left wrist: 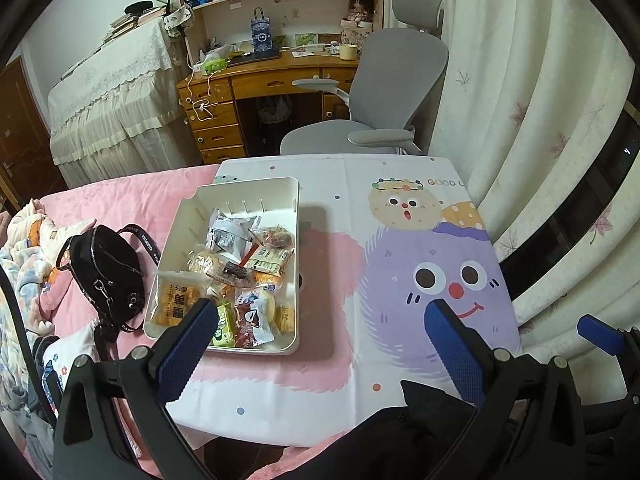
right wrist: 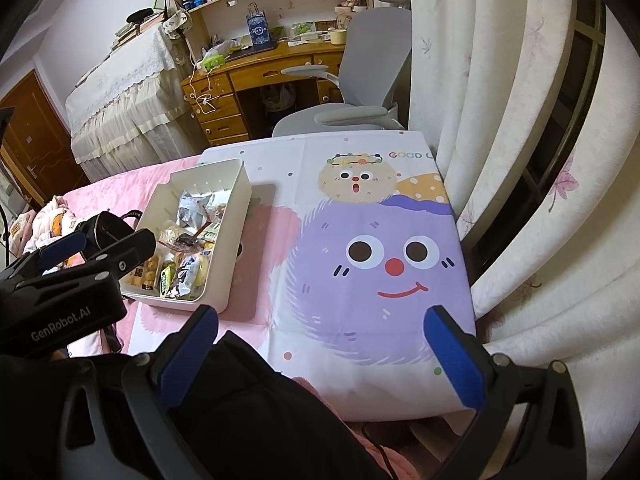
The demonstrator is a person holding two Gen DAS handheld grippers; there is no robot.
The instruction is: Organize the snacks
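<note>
A white plastic bin point(left wrist: 240, 190) point(right wrist: 232, 184) sits on the cartoon-print cloth point(left wrist: 400, 248) point(right wrist: 360, 216) and holds several wrapped snacks point(left wrist: 240, 272) point(right wrist: 188, 236). My left gripper point(left wrist: 320, 312) hovers open just in front of the bin's near edge, its left finger overlapping the near snacks in the view, with nothing between its fingers. My right gripper point(right wrist: 322, 320) is open and empty over the purple cartoon face, to the right of the bin. The left gripper's body point(right wrist: 72, 272) shows at the left of the right wrist view.
A black handbag point(left wrist: 104, 272) lies on the pink bedding left of the bin. A grey office chair point(left wrist: 384, 92) and a wooden desk point(left wrist: 260, 80) stand beyond the cloth. A curtain point(left wrist: 520, 120) hangs along the right side. A dark sleeve point(right wrist: 260, 408) lies near me.
</note>
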